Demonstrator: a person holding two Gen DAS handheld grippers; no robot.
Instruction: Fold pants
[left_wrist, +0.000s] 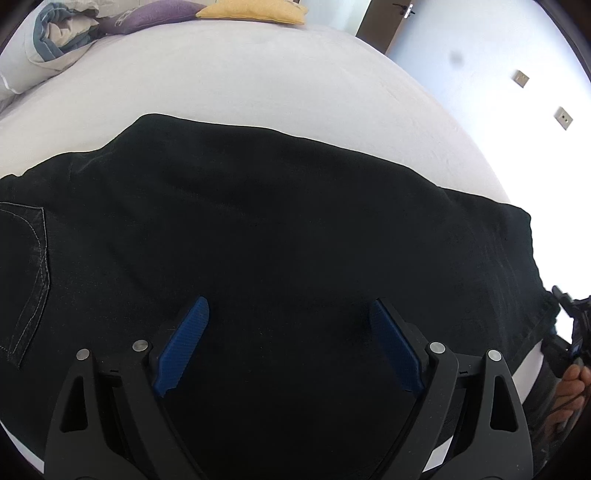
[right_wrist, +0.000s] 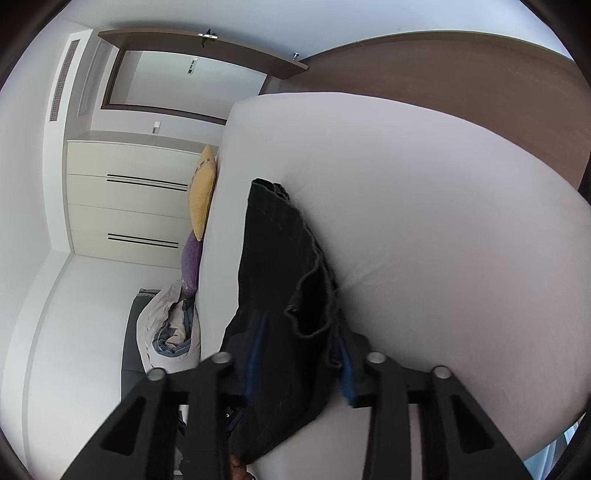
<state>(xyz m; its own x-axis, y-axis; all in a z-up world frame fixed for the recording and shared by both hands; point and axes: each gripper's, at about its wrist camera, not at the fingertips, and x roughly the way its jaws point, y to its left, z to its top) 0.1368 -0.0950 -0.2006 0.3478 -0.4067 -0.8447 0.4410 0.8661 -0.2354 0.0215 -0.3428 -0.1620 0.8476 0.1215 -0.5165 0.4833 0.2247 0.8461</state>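
Pants (left_wrist: 258, 229), one pair; two grippers: left gripper (left_wrist: 290, 343) agape, right gripper (right_wrist: 299, 358) clamping.

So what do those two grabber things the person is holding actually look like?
Both look alike. The left gripper has two matte black plastic arms with triangular cut-outs and round silver pivot pins. Each finger carries a flat, bright blue ribbed pad. The right gripper shows the same black frame, silver pins and blue pads, partly hidden by black pants. No cables or markings are visible.
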